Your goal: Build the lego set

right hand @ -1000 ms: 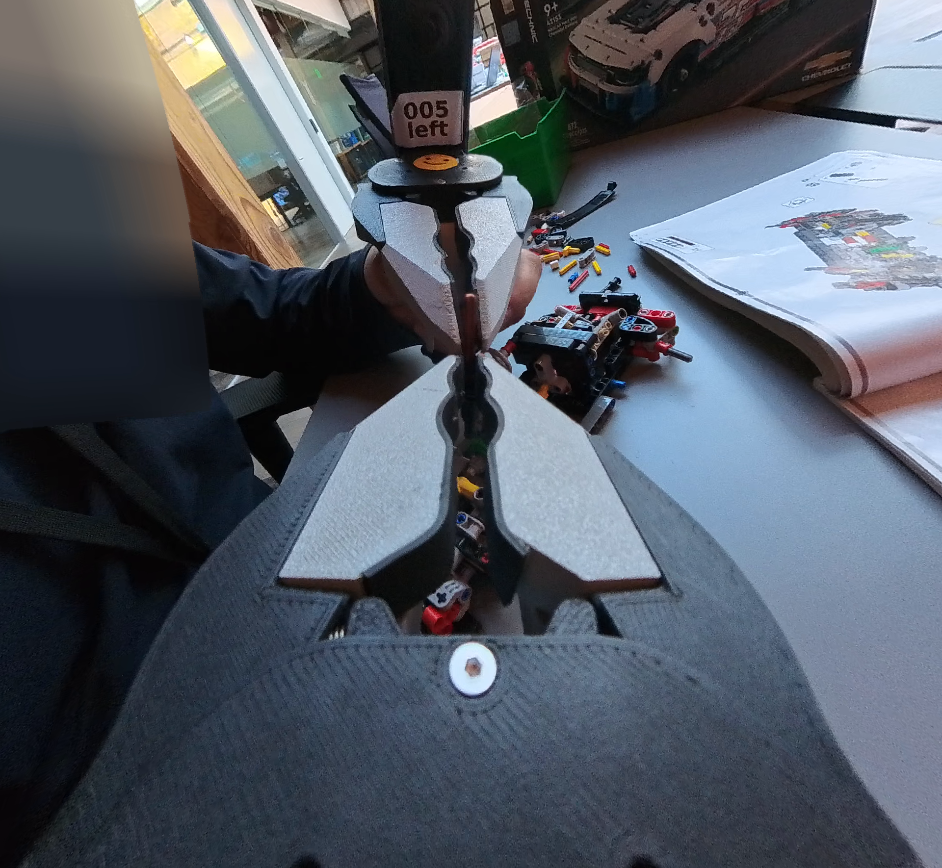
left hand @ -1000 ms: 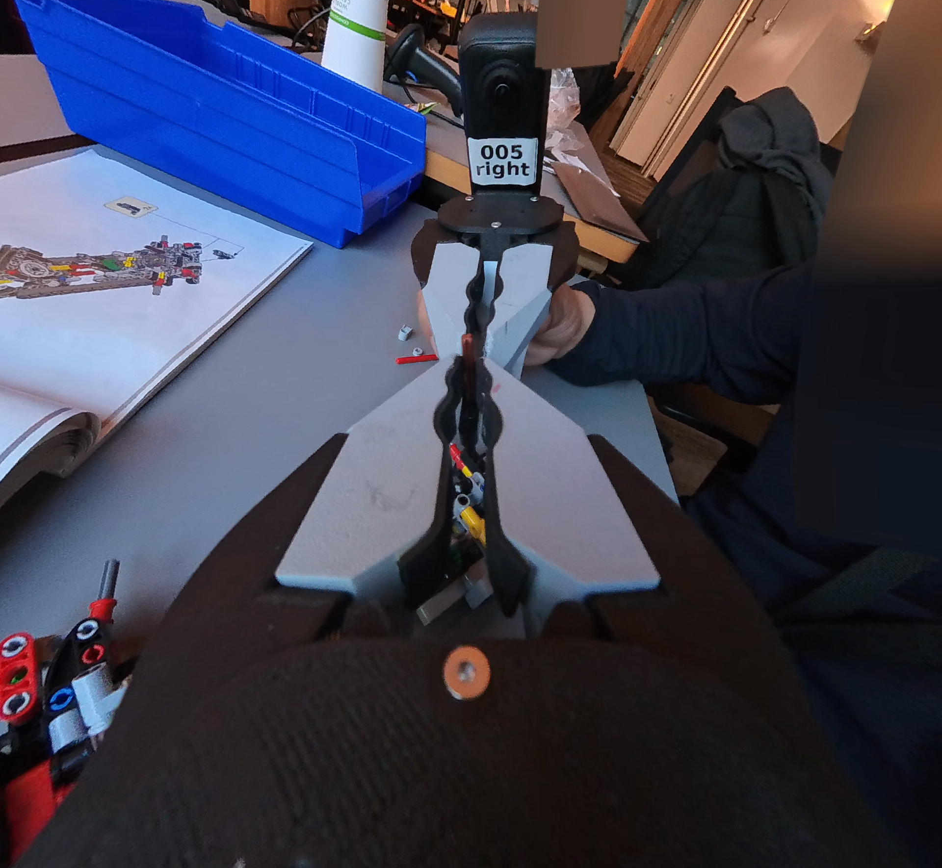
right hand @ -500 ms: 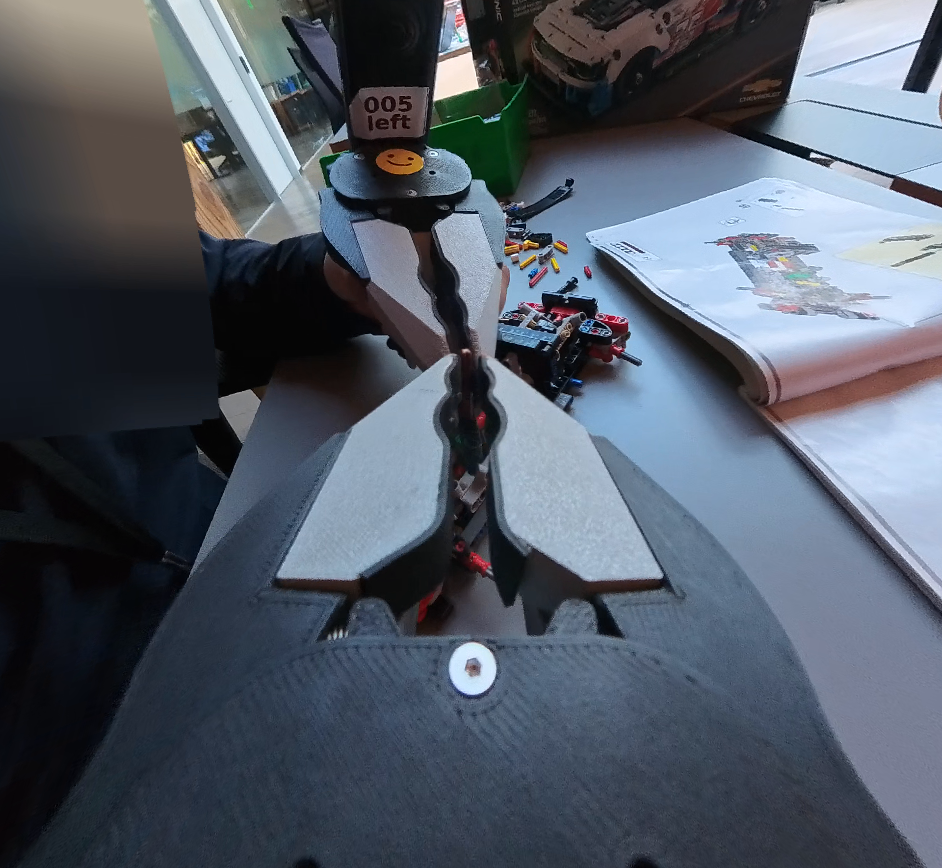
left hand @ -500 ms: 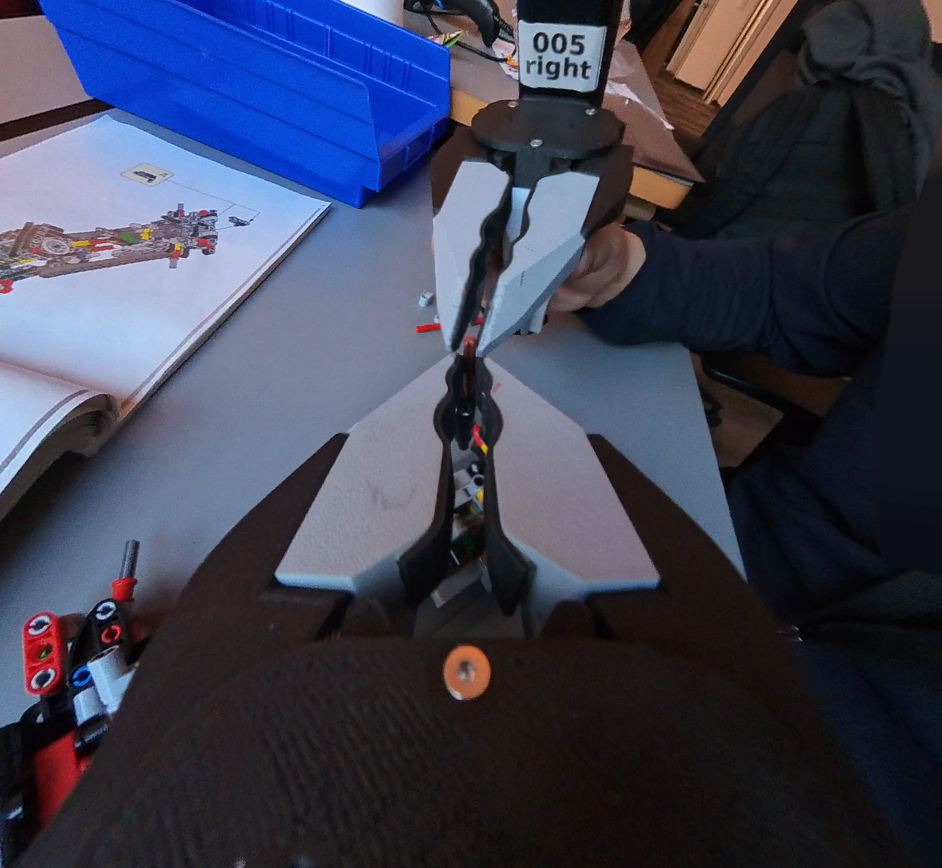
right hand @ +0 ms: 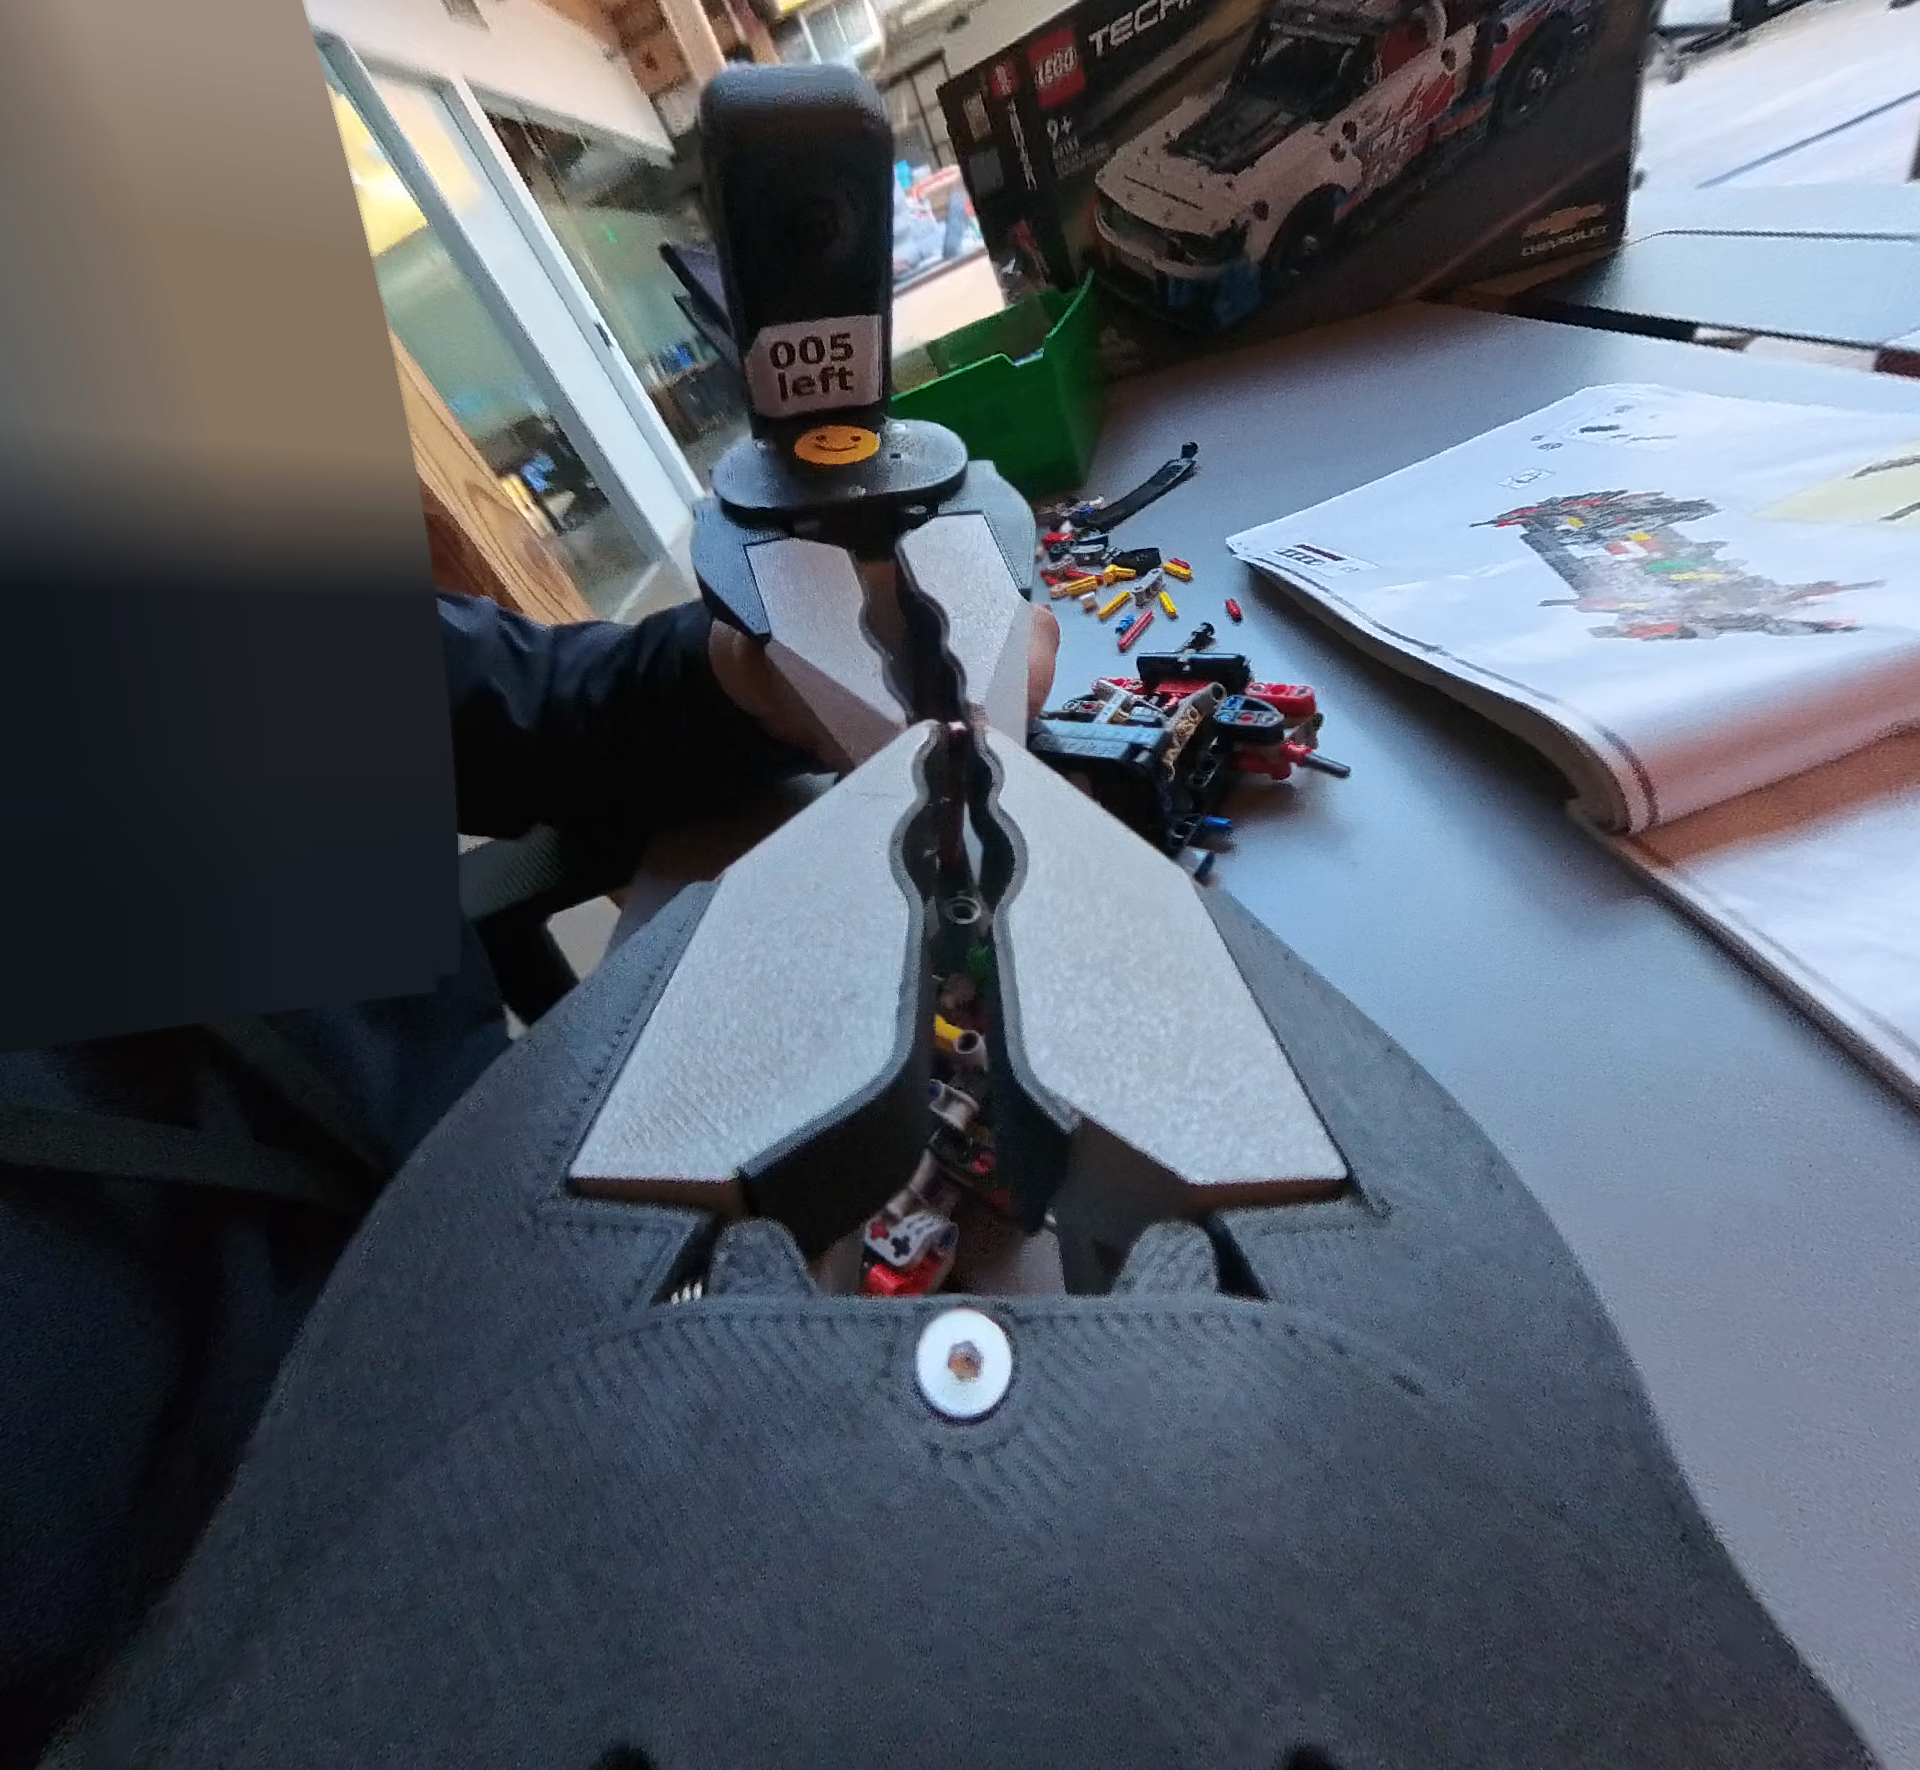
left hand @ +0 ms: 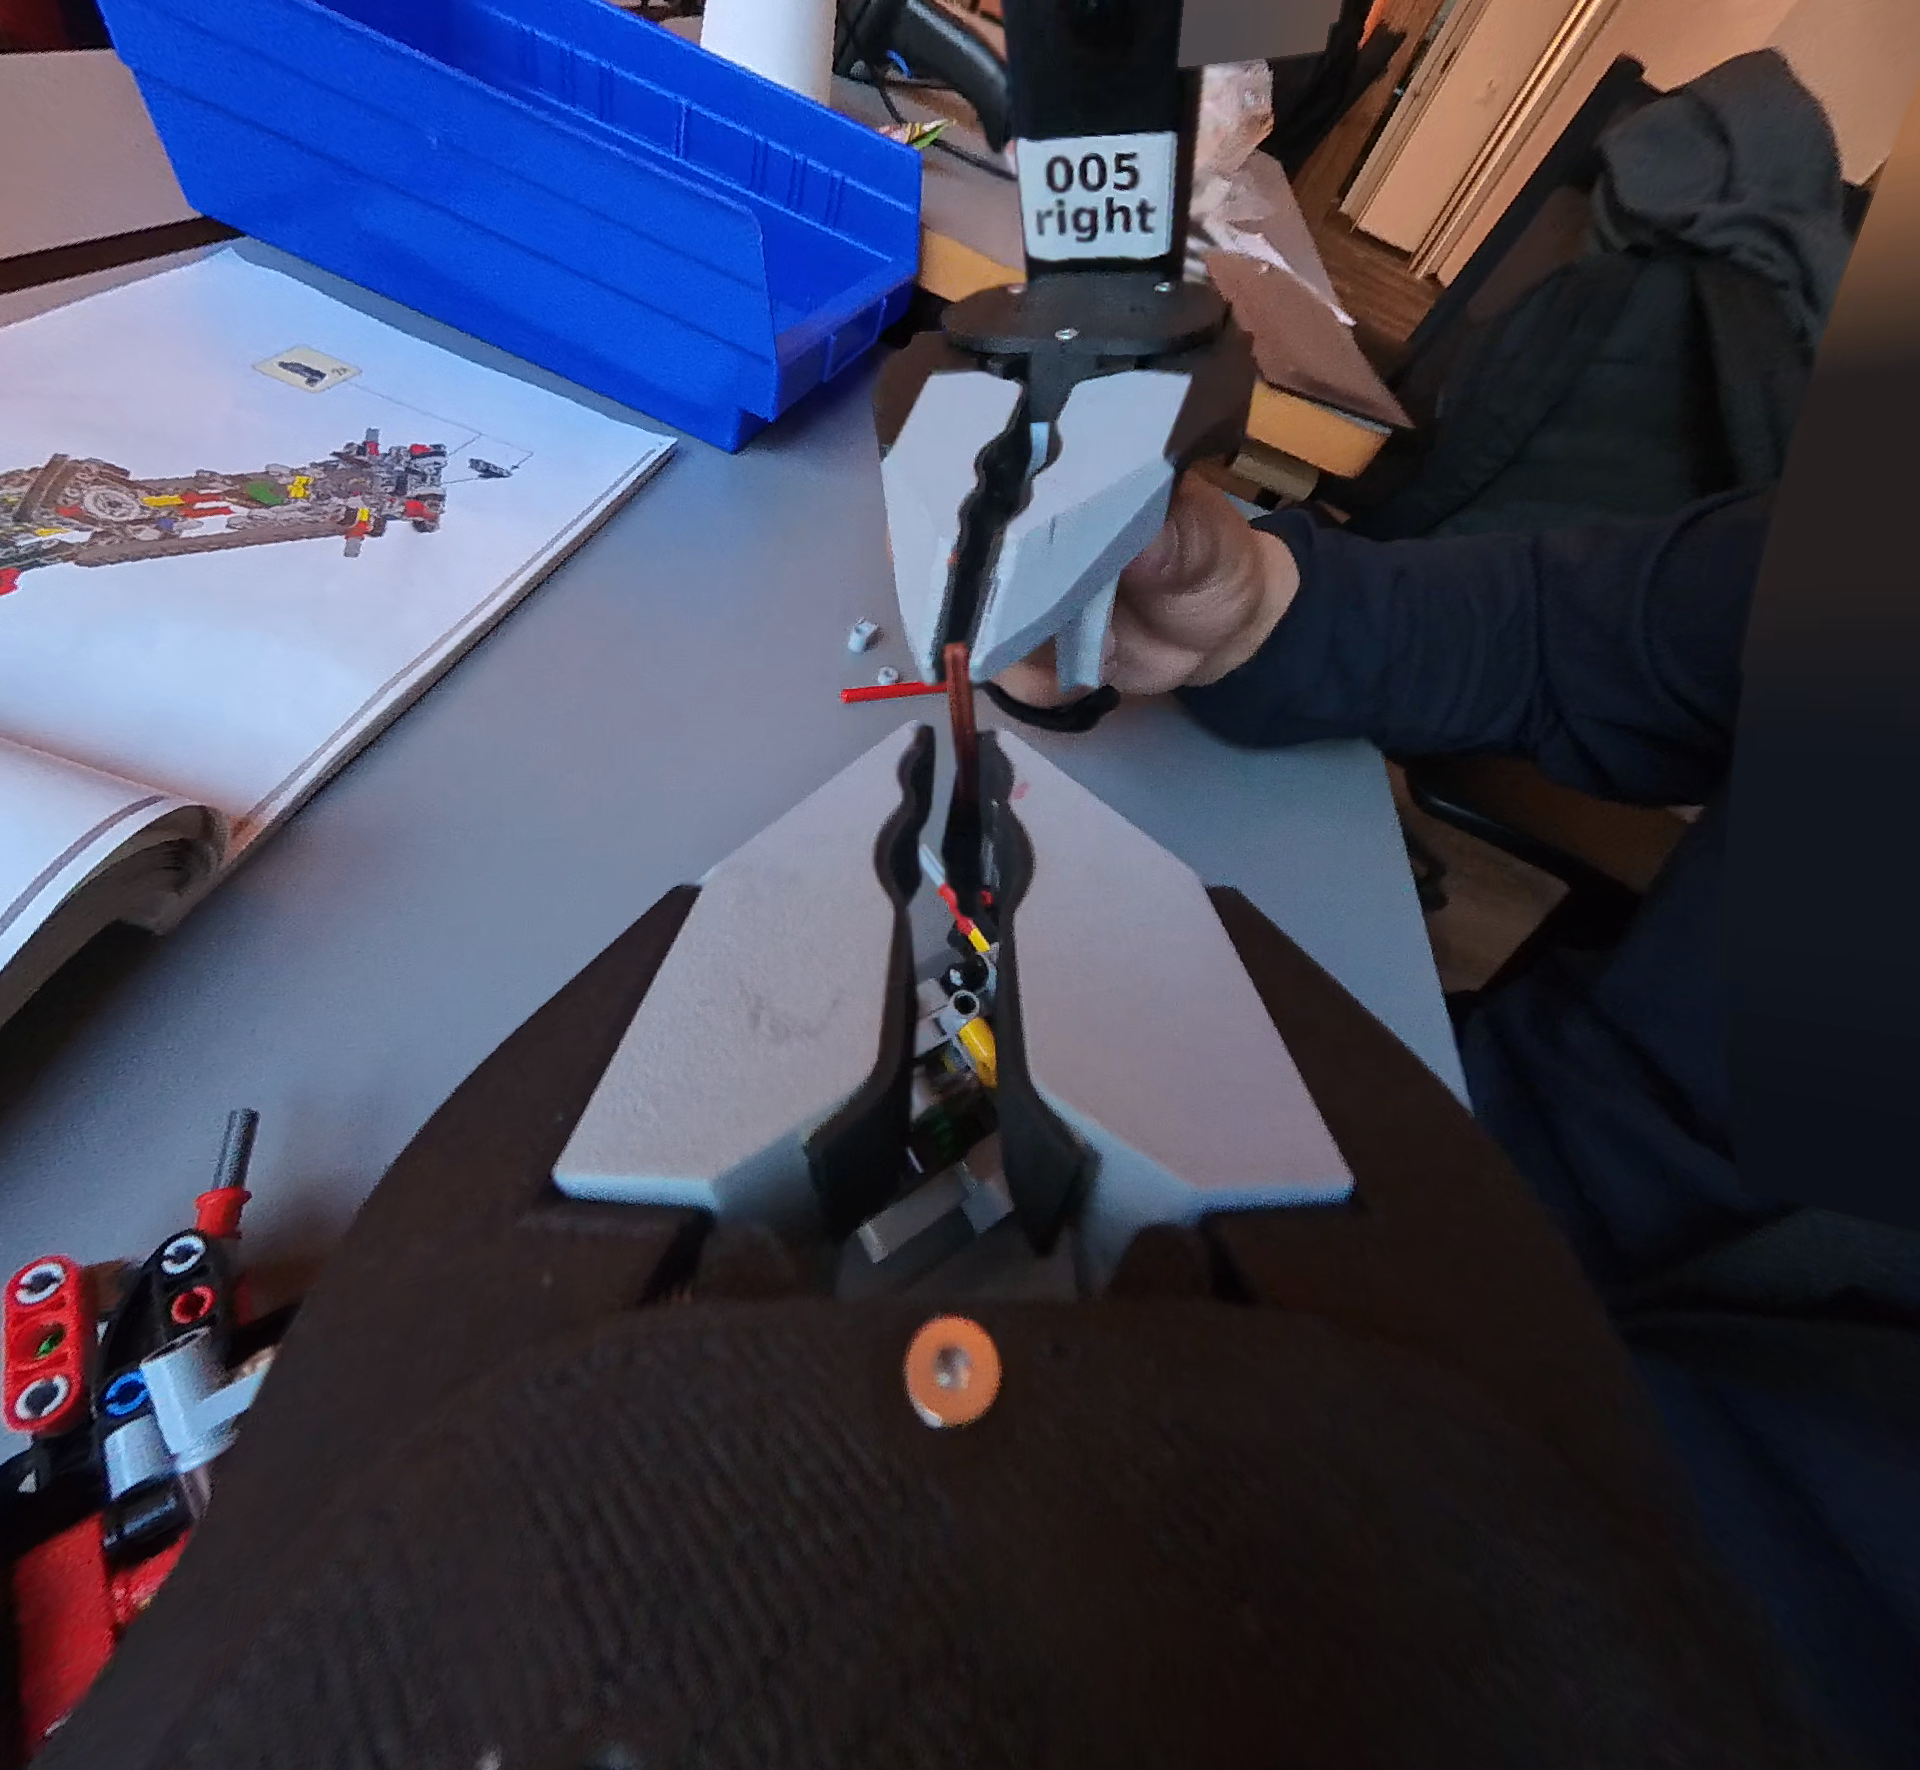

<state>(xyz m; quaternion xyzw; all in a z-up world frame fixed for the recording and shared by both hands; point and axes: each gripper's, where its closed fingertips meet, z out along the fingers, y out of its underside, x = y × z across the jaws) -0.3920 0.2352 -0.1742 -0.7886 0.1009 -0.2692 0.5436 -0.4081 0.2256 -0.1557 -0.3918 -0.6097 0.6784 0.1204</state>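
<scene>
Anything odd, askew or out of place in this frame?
A dark red rod spans the two grippers. The right gripper is shut on one end; the left gripper stands slightly open, the rod leaning on one finger only. Small pieces lie scattered on the table.

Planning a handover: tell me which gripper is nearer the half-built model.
Left. The left gripper stands just beside the model; the right gripper meets it tip to tip, its body farther from the model.
</scene>
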